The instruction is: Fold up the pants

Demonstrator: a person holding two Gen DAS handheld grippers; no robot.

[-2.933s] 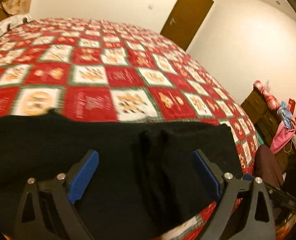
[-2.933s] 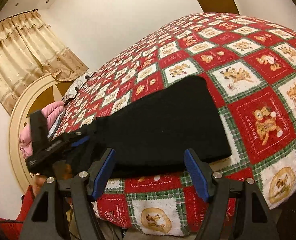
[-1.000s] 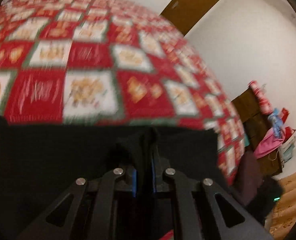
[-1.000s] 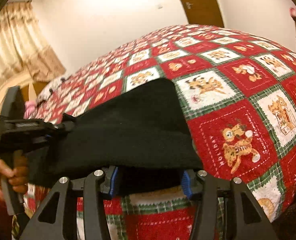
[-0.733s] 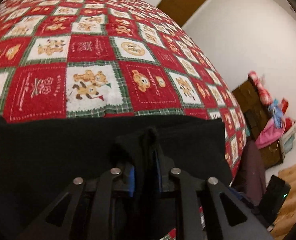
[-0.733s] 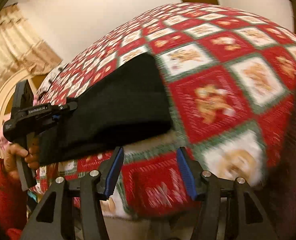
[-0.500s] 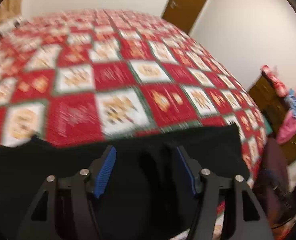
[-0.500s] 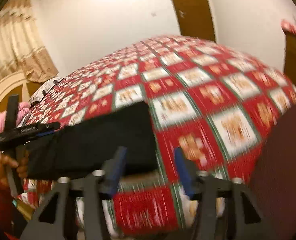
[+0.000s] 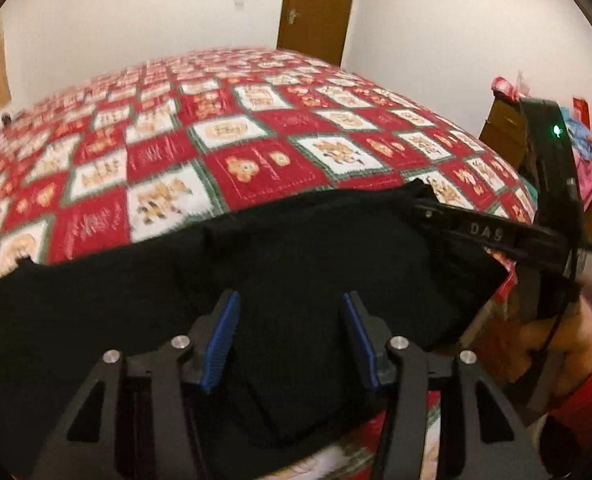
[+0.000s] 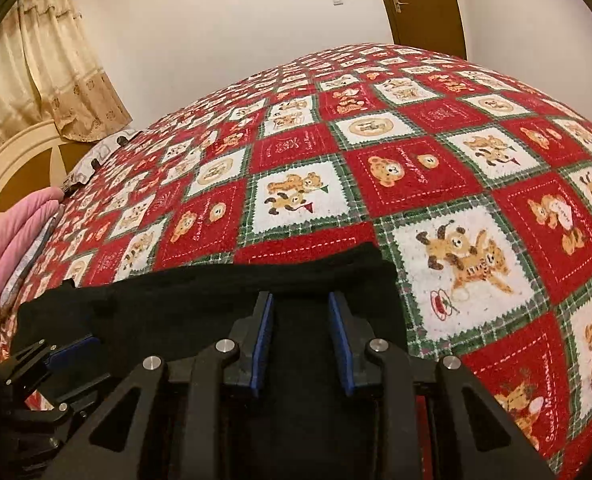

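Note:
The black pants (image 9: 296, 264) lie folded along the near edge of the bed, also in the right wrist view (image 10: 200, 300). My left gripper (image 9: 292, 340) is open, its blue pads either side of the cloth near the left end, holding nothing. My right gripper (image 10: 301, 340) is open over the pants' right end with cloth between the pads. The right gripper shows in the left wrist view (image 9: 428, 204) at the pants' far corner. The left gripper shows in the right wrist view (image 10: 52, 356) at the lower left.
The bed carries a red, white and green checked teddy-bear quilt (image 10: 416, 168). A brown door (image 9: 316, 4) stands behind it. A dresser with clothes (image 9: 588, 160) is at the right. A pink pillow (image 10: 4, 240) and headboard (image 10: 12, 160) are at the left.
The left gripper was shut on a pinch of pants a second ago and has opened. The right gripper has moved in over the pants' right end and its jaws have narrowed.

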